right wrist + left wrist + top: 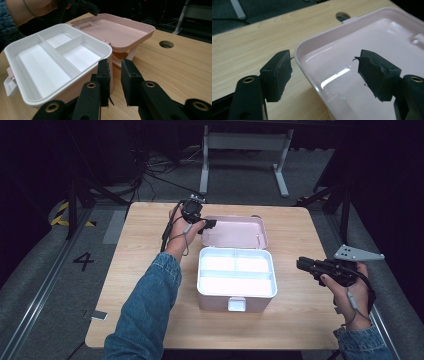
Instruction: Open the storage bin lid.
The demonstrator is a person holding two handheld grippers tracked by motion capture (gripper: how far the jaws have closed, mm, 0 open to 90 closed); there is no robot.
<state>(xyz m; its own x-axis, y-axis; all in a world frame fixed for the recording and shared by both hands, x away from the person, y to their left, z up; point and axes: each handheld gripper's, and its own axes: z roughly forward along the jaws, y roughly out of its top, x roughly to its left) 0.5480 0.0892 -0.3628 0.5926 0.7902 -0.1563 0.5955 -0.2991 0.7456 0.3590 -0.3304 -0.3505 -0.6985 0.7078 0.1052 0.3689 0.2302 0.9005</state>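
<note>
Pink box [236, 279] sitting mid-surface [145, 245], wide open, lid [235, 231] flipped back toward the far side and propped at a slant on its hinges. White tray insert [53, 53] inside, split into one long near compartment and two smaller far ones, all bare. Little latch tab [236, 304] hanging off the near wall.

Left hand-held gripper [206, 225] up at the lid's far-left corner, jaws spread wide. From the left gripper view: one pad [277, 75] outside the rim over the wood, the other pad [375, 72] hovering over the lid's glossy pink inside, rim passing between them, neither pad pressing on it. So open, not clamped on anything.

Right hand-held gripper [301, 264] well off to the right of the box, pointing left at it, hand [350, 285] wrapped round the body. Right gripper view: jaws parted by a narrow gap, nothing between them, tips just beside the box's right wall, not touching as far as visible.

Round cable hole [166, 44] in the wood past the lid's far edge.
</note>
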